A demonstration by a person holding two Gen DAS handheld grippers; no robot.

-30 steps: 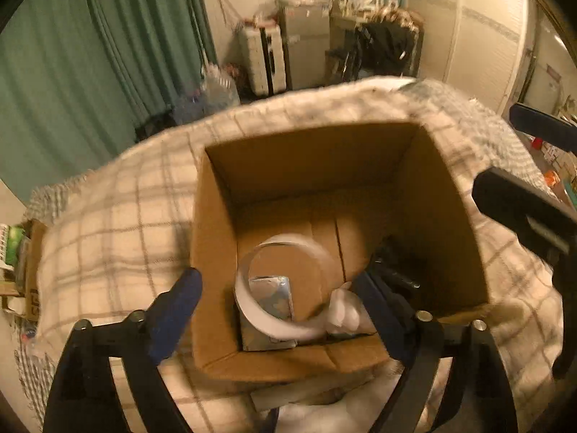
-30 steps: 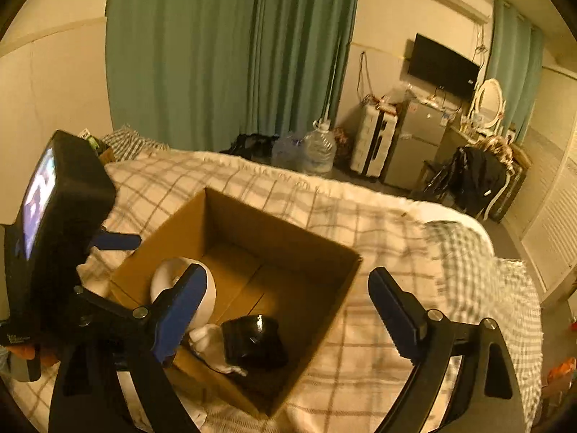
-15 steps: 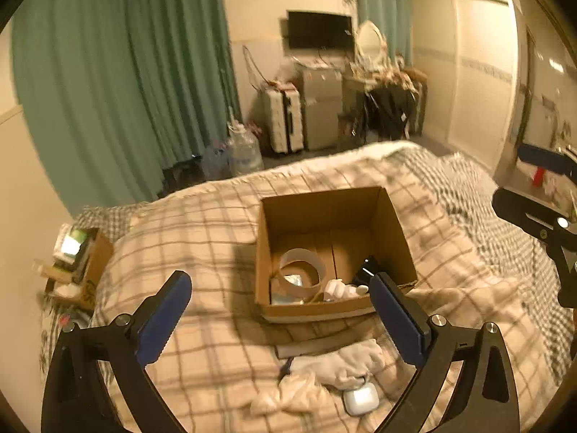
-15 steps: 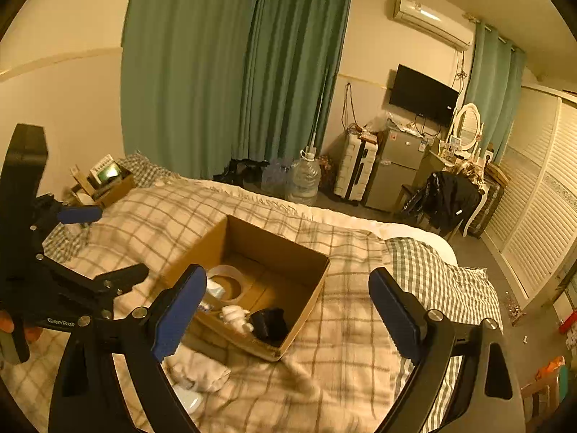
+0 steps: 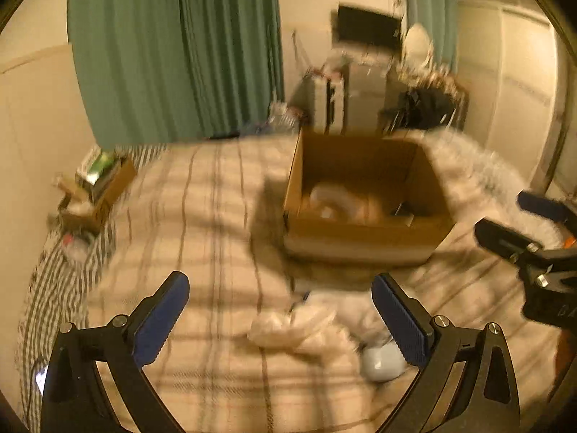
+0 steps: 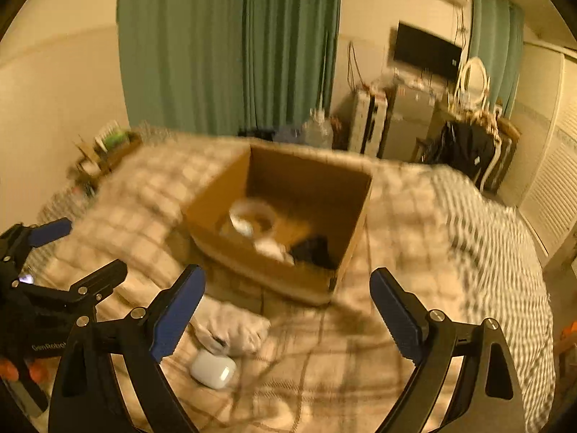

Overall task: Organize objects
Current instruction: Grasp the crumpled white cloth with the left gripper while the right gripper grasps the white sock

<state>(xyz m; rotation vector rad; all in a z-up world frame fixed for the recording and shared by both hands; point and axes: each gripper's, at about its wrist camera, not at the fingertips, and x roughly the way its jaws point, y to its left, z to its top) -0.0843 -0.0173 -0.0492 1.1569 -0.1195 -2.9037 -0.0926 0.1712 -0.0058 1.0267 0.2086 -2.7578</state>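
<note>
An open cardboard box stands on the checked bed cover. It holds a white tape roll, a white cloth and a black object. Crumpled white cloth and a white earbud case lie on the cover in front of the box. My left gripper is open and empty above the cloth. My right gripper is open and empty, in front of the box. Both views are blurred.
A small cardboard box with clutter sits at the bed's left side. Green curtains, a suitcase, a water jug and a dresser stand beyond the bed. The bed's right edge drops off.
Both grippers have pulled back and up from the box, then come lower and closer again. The cloth and earbud case on the cover have come into view.
</note>
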